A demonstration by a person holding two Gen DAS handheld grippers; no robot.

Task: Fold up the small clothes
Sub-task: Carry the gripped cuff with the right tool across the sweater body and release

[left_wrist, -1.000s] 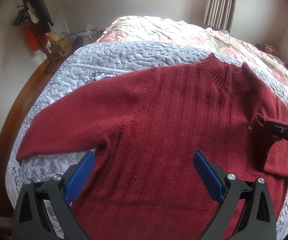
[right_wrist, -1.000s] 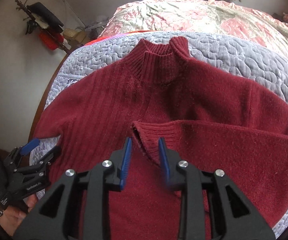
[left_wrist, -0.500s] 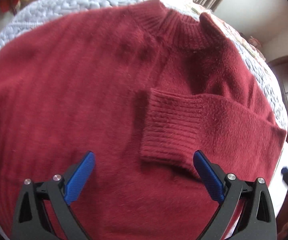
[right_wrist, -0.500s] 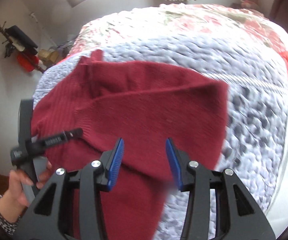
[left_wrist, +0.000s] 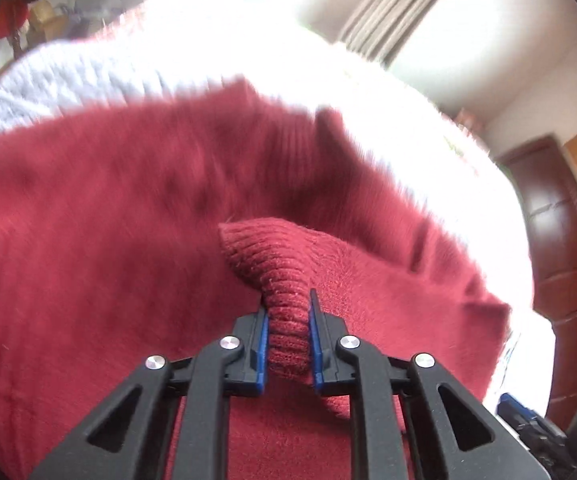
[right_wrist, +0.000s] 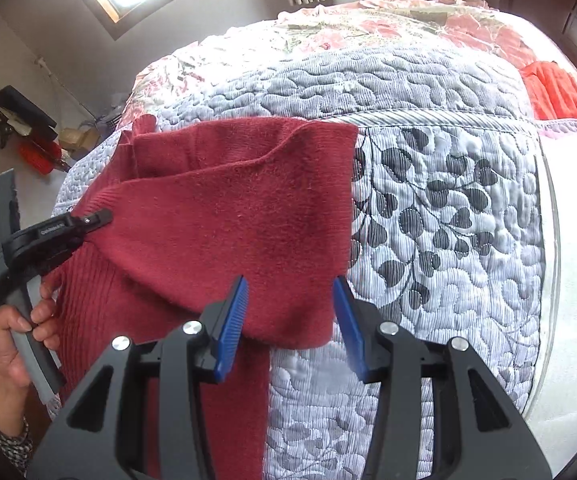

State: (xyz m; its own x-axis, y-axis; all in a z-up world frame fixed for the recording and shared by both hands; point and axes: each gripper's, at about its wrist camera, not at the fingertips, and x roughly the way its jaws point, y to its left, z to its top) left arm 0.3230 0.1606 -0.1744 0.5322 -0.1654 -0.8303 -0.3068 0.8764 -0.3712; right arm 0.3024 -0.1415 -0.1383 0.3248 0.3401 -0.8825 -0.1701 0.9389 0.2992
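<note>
Burgundy knit cuff [left_wrist: 286, 320] pinched between blue pads of left tongs [left_wrist: 287, 342], jaws nearly together with only the ribbed fabric between them. Cuff belongs to sleeve of red sweater [right_wrist: 224, 216], sleeve folded across the body, sweater lying on the bed. Left wrist view blurred beyond the cuff; collar shape faintly visible ahead of the tongs. Right tongs [right_wrist: 288, 328] spread wide, gripping nothing, hovering over folded edge of sweater; left pad over red knit, right pad over grey quilt [right_wrist: 448, 216]. Contact with the cloth: cannot tell. Left of right tongs: left tongs seen from the side, tips at the sweater's edge, held by a hand [right_wrist: 16, 336] with patterned sleeve. Ahead of right tongs: floral bedspread [right_wrist: 368, 24], orange cloth [right_wrist: 556, 92] far right. Far left: coat rack [right_wrist: 8, 116] against wall. Right of left tongs: dark wooden door [left_wrist: 560, 224].
</note>
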